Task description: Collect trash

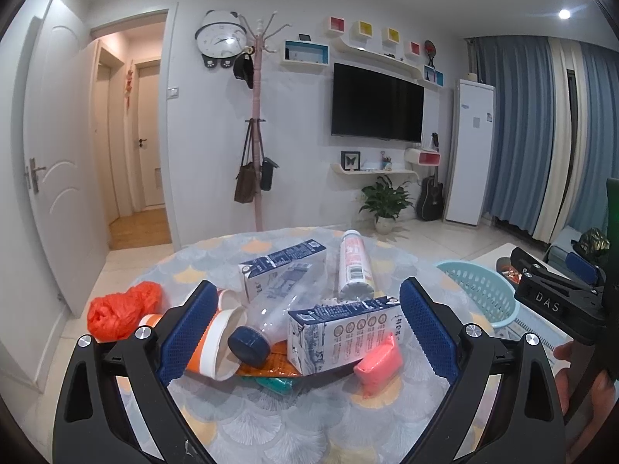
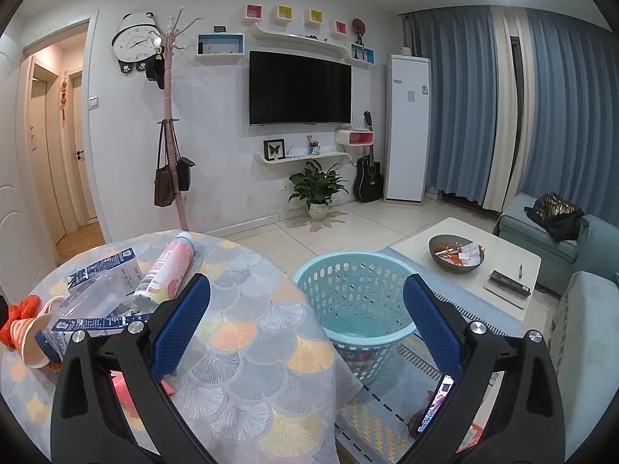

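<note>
Right under the left hand-held gripper [image 1: 305,332], jaws spread wide and holding nothing, sits the trash pile: a milk carton [image 1: 344,334], a clear bottle [image 1: 278,313] with its blue cap toward us, a paper cup [image 1: 214,342] and a pink packet [image 1: 378,363], all heaped on the table [image 1: 271,417]. Lined up for a first pick, I'd say. The right hand-held gripper [image 2: 305,324], equally wide and empty, faces the blue basket [image 2: 354,270] on the floor beside the table, likely the drop spot.
</note>
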`<act>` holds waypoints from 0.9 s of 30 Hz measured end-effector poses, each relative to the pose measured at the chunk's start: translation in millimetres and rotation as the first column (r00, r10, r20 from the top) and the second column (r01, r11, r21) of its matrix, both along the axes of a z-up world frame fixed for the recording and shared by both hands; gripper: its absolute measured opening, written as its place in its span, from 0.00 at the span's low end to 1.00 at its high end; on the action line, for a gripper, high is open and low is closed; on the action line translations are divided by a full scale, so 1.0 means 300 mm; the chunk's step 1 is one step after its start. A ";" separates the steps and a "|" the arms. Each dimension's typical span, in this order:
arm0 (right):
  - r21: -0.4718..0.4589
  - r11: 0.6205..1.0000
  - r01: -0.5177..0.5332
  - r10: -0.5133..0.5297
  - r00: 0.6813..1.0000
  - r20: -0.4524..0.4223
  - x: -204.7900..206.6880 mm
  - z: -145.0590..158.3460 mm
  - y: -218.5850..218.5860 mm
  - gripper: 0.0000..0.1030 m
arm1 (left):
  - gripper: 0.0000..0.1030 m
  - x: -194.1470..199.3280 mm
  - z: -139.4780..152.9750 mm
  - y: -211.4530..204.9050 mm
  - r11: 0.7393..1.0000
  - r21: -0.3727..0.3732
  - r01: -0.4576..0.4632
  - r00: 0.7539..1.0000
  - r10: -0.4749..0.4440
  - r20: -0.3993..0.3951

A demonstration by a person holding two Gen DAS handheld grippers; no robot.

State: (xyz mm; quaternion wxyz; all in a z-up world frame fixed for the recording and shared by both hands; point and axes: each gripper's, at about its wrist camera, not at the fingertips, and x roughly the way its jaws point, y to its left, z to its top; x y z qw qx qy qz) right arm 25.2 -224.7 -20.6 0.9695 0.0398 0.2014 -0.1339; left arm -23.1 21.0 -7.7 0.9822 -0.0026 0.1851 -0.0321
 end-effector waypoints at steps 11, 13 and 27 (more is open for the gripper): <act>-0.015 1.000 -0.003 0.003 1.000 -0.001 -0.006 -0.003 0.015 0.93 | 0.90 -0.002 -0.001 0.002 1.000 -0.008 -0.006 1.000 0.006 -0.001; -0.021 1.000 -0.005 0.005 1.000 0.001 -0.009 -0.002 0.021 0.93 | 0.90 -0.004 -0.003 0.003 1.000 -0.011 -0.008 1.000 0.008 -0.002; -0.035 0.999 -0.029 0.029 1.000 0.001 -0.013 -0.002 0.050 0.93 | 0.90 -0.017 -0.012 0.023 0.999 -0.015 -0.029 1.000 0.029 0.008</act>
